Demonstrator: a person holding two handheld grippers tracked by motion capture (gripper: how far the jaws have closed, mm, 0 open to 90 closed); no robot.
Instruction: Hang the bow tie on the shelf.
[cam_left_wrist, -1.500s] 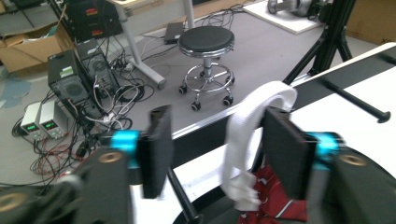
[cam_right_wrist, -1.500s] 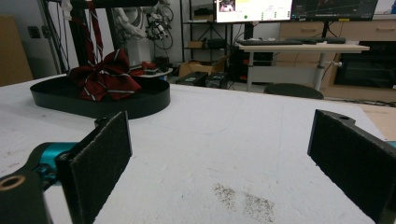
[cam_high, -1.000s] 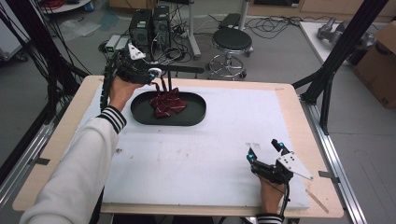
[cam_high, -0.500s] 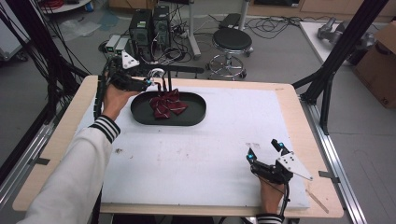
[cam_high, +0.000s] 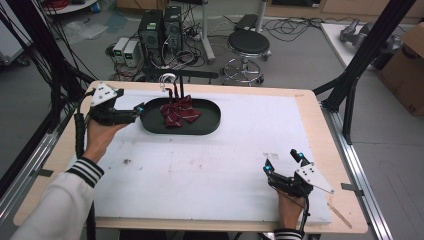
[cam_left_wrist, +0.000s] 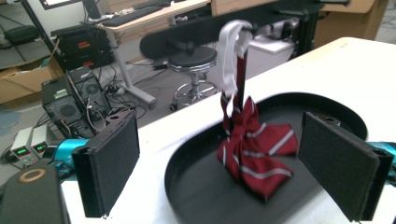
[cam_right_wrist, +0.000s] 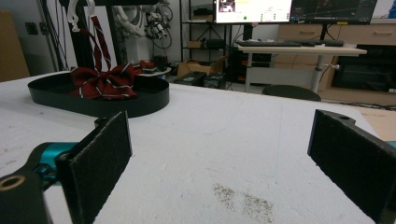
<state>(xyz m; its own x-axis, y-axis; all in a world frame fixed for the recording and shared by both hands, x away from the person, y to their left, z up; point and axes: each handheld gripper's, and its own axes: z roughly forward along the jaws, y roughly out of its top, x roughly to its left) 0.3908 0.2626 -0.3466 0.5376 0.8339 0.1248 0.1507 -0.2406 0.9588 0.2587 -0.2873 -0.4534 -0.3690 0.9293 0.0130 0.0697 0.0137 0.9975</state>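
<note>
A dark red striped bow tie lies in the black oval tray at the back of the table. Its strap rises to a white hook on a black stand. My left gripper is open just off the tray's left end, apart from the bow tie. In the left gripper view the bow tie and tray sit beyond the open jaws of the left gripper. My right gripper rests open on the white mat at the front right, nothing between its pads. The tray is far ahead of it.
A white mat covers most of the wooden table. Black frame posts stand at the right and left back corners. A stool and computer cases stand on the floor behind. A thin stick lies near the front right edge.
My left gripper has drawn back leftward from over the tray and the strap to the tray's left end. The bow tie stays in the tray. The right gripper has not moved.
</note>
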